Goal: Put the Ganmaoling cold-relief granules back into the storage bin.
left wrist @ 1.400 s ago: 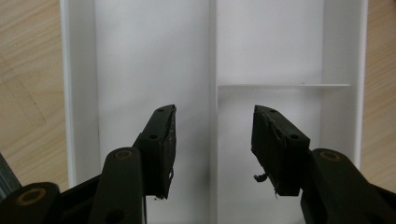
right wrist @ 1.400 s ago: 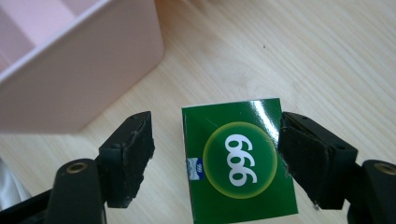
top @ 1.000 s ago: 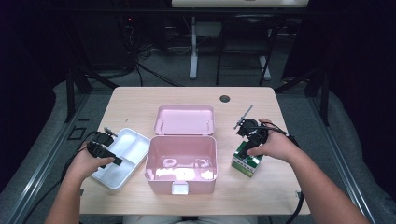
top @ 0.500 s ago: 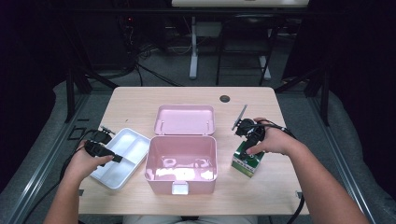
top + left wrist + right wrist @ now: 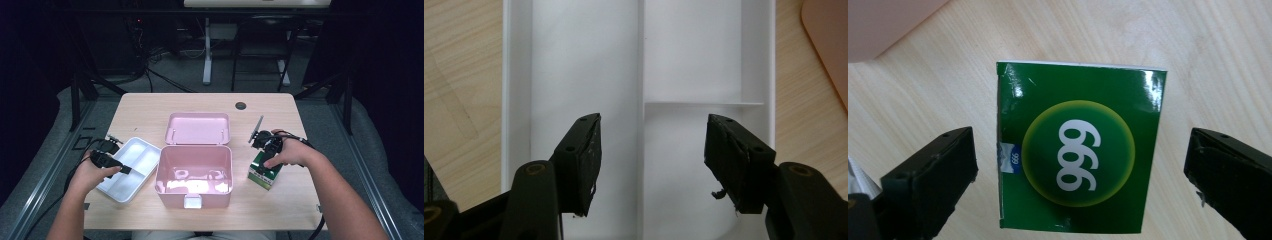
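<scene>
Box (image 5: 1080, 147) of green card between wide right gripper (image 5: 1080, 175) jaws, lower edge cut off.

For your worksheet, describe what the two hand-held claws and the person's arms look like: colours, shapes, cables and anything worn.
Both claws, left claw and right claw, are black, each with two blocky jaws carrying flat, scuffed pads and round pivot screws. In the high view a black cable trails from each, and a grey plate sticks up from the right one. The forearms are bare; no sleeves or gloves are visible.
</scene>
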Demonstrator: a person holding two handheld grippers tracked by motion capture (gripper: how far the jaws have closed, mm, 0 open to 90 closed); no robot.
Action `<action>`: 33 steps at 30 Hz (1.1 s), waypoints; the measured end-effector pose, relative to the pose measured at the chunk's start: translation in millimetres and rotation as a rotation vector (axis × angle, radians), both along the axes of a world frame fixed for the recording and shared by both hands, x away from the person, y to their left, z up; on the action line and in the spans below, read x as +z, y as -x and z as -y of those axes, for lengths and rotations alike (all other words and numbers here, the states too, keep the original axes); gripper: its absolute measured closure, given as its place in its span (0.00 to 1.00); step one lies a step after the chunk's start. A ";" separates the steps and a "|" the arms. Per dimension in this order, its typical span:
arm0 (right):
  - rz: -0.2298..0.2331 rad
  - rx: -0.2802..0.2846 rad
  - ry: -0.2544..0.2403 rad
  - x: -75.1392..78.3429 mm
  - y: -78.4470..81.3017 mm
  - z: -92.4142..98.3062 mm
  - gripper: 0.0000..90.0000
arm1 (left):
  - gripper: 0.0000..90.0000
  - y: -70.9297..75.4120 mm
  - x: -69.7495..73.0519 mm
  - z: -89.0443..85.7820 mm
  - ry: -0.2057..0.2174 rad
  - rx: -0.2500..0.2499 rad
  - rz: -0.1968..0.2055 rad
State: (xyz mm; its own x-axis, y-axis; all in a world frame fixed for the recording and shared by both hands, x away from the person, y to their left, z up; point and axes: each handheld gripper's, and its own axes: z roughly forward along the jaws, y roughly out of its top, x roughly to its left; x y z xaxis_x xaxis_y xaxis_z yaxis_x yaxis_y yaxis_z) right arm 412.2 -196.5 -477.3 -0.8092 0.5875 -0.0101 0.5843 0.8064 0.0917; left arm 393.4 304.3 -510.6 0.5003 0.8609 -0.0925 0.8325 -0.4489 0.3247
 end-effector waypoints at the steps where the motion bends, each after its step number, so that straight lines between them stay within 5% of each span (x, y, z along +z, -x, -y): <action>1: -0.002 0.000 0.001 -0.9 -0.2 0.1 0.01 | 0.45 0.1 -0.1 -0.1 0.000 0.001 -0.001; 11: -0.017 -0.020 0.020 -10.0 -2.4 2.2 0.04 | 0.45 -0.6 -1.3 0.0 -0.001 -0.004 -0.008; 33: -0.083 -0.056 -0.022 -19.5 -6.5 7.2 0.14 | 0.45 0.1 -0.6 0.1 0.010 -0.012 -0.006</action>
